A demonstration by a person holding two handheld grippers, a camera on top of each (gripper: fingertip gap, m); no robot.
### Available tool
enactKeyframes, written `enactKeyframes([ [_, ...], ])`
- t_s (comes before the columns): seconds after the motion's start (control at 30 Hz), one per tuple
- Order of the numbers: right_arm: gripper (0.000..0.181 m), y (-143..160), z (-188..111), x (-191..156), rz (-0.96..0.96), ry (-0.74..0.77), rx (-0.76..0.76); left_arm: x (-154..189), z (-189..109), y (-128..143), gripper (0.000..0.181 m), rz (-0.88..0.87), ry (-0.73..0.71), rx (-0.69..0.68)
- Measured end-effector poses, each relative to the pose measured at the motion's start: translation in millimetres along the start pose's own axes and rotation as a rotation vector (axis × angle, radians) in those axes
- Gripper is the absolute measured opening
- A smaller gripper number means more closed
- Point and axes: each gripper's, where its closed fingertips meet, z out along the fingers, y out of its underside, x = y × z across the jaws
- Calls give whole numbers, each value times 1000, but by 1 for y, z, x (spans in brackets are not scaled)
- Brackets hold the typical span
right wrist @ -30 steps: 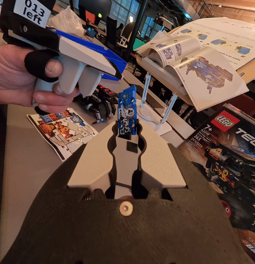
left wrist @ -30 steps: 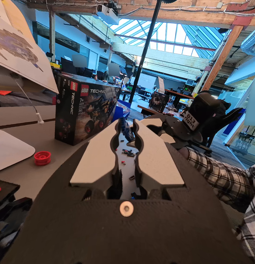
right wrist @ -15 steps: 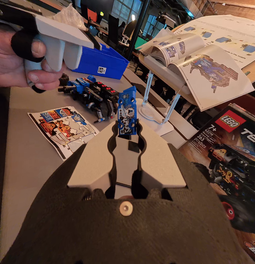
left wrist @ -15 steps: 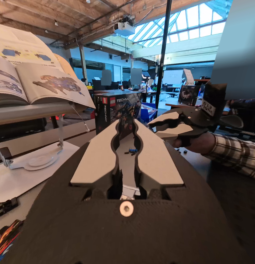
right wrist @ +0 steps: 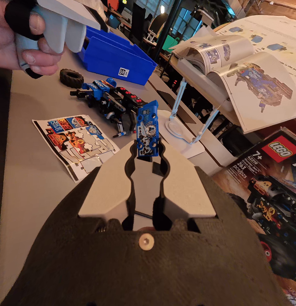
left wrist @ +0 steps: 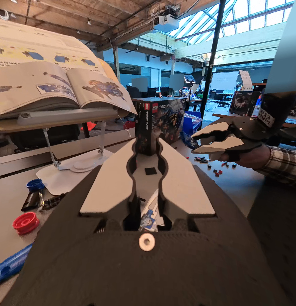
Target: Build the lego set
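Pinching a blue stickered panel point(right wrist: 147, 132) by its lower end, my right gripper point(right wrist: 146, 145) holds it upright above the grey table point(right wrist: 28, 149). The part-built truck chassis point(right wrist: 109, 101) lies beyond the panel, with the sticker sheet point(right wrist: 74, 140) to its left and a loose black tyre point(right wrist: 71, 80) near the blue bin point(right wrist: 114, 56). My left gripper point(left wrist: 146, 140) hangs empty, fingers slightly apart, pointing at the set's box point(left wrist: 160, 122). The open instruction booklet point(left wrist: 61, 89) rests on its white stand point(left wrist: 72, 168). A red wheel hub point(left wrist: 26, 222) lies at lower left.
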Motion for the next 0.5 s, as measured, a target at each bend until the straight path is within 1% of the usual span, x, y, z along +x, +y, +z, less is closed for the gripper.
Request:
enactKeyframes([
  [0.13,24,-7,5,-12,-16,-26,11,19,11,10,27,-94,104,-47],
  [0.27,24,-8,9,-22,-36,-52,7,36,26,29,32,-126,166,-142],
  [0.5,24,-10,14,-38,-97,-94,3,64,42,49,33,-219,271,-229],
])
